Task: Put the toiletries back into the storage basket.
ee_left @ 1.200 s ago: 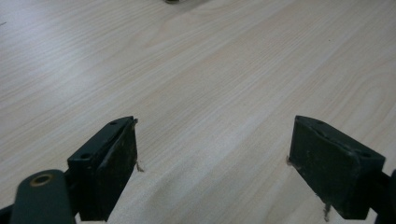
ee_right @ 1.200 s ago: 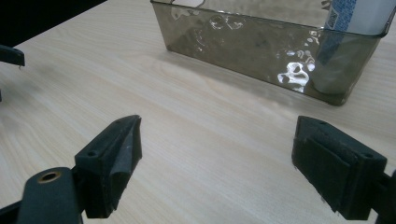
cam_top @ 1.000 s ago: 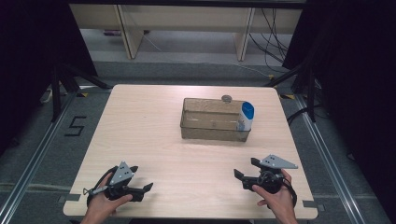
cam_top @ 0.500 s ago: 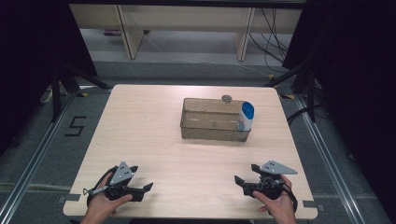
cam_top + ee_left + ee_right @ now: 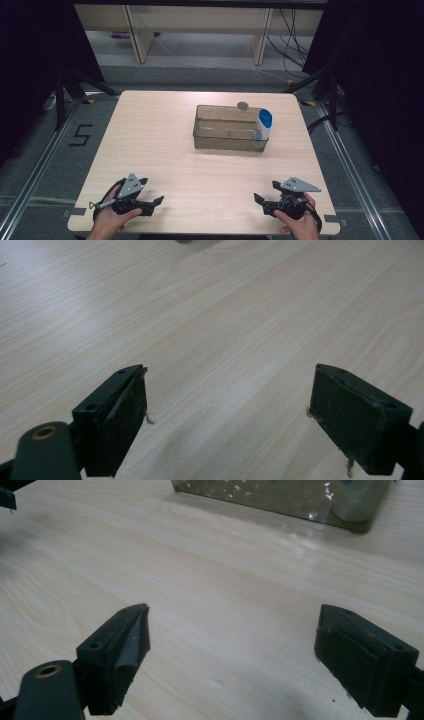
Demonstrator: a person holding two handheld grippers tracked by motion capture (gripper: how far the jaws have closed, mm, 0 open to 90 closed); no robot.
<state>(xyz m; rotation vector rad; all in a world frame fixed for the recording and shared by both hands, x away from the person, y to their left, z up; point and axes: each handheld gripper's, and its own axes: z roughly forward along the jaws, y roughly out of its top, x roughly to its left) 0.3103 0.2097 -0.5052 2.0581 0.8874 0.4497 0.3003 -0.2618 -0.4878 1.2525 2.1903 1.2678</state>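
I see a pale wood-grain bench (image 5: 165,145) with rounded corners, standing on a grey floor (image 5: 45,150) that bears a black mark like a 5 (image 5: 80,135) to its left. Directly on the bench rests a clear rectangular bin (image 5: 227,131), set right of the middle and toward the far edge. Inside the bin, at its right end, stands a white container with a blue top (image 5: 263,123), upright against the wall. A small round grey thing (image 5: 243,105) lies just behind the bin's far rim; I cannot tell whether it touches. In the right gripper view the bin's near wall (image 5: 270,497) meets the boards squarely
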